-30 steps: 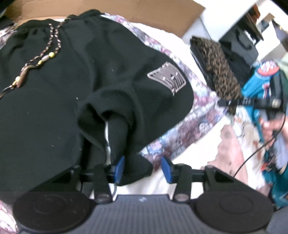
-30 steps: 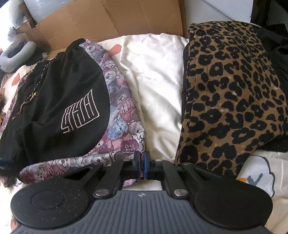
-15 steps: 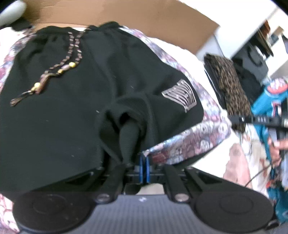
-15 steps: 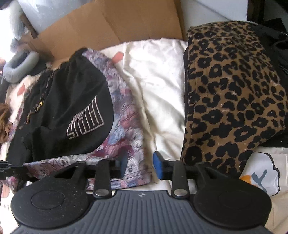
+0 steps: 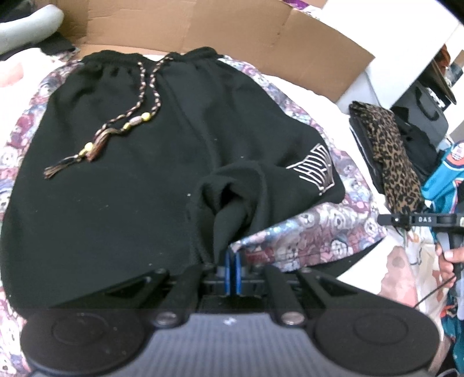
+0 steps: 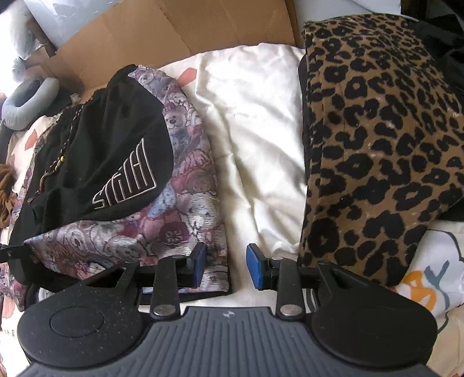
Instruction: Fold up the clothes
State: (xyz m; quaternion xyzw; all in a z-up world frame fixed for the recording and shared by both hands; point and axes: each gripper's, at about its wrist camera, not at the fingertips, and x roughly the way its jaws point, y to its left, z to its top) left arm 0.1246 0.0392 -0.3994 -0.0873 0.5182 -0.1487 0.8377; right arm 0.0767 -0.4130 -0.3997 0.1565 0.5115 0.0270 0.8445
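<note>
**Left gripper has the shorts' hem; the fold is about to start**

The black shorts point(image 5: 121, 185) lie flat, waistband toward the cardboard point(image 5: 203, 26), on top of a bear-print cloth point(image 5: 313, 232) spread over the white sheet point(image 6: 261, 121). A beaded drawstring point(image 5: 145, 95) trails across the front, and a white logo point(image 5: 314, 171) marks 1 leg.

The left gripper point(image 5: 233, 261) has its blue pads pressed together, pinching a bunched ridge of black fabric at the near hem of the logo leg. The cloth rises in a small tent just ahead of the jaws, so the pinch looks secure.

The right gripper point(image 6: 226, 265) has its jaws spread and holds nothing. It hovers over the near corner of the bear-print cloth, with a folded leopard-print garment point(image 6: 377, 139) just to its side.

Judged from this, the step in hand is gathering the hem for the 1st fold. The next move probably calls for carrying the pinched leg across or up toward the waistband, keeping the bear-print cloth beneath from being dragged along. The right gripper may need a 2nd pinch on the shorts, not on the cloth below, to keep the fold edge straight.
</note>
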